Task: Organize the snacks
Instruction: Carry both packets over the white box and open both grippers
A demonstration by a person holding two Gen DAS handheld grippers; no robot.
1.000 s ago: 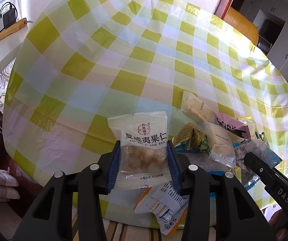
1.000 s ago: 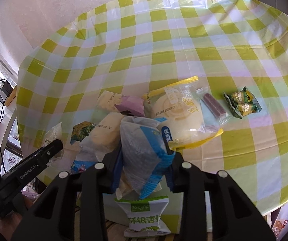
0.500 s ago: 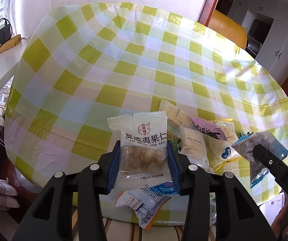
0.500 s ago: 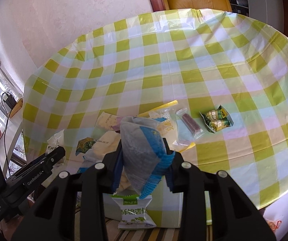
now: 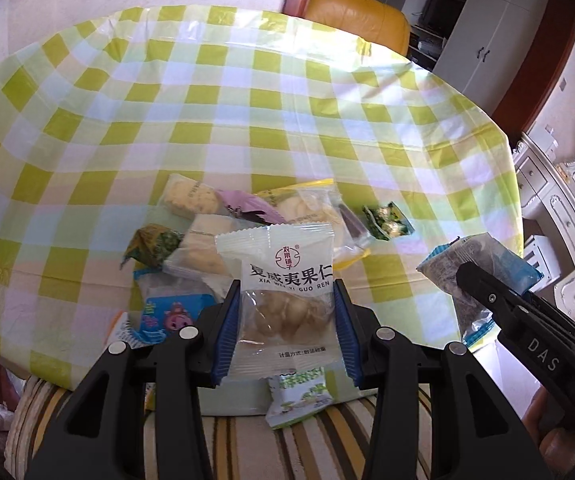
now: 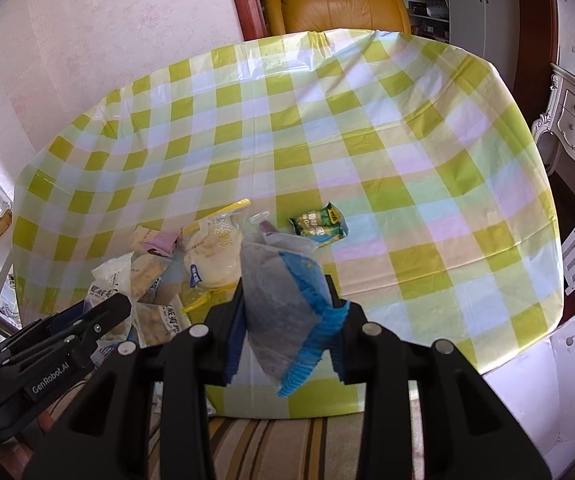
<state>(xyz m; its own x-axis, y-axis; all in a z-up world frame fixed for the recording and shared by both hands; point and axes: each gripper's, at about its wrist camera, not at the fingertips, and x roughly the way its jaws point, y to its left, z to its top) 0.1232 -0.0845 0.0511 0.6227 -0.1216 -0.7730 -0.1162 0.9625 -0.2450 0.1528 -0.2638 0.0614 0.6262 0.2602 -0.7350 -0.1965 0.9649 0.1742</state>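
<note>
Between the fingers of your left gripper sits the clear nut packet, clamped by its sides, and your right gripper is pinching the grey-and-blue bag the same way. Both are held up off the table. Just ahead of the left claw the snack pile is a jumbled heap, so I'd say you're barely started. Further right lies a lone green candy pack. One packet dangles at the near edge of the checked tablecloth.
</note>
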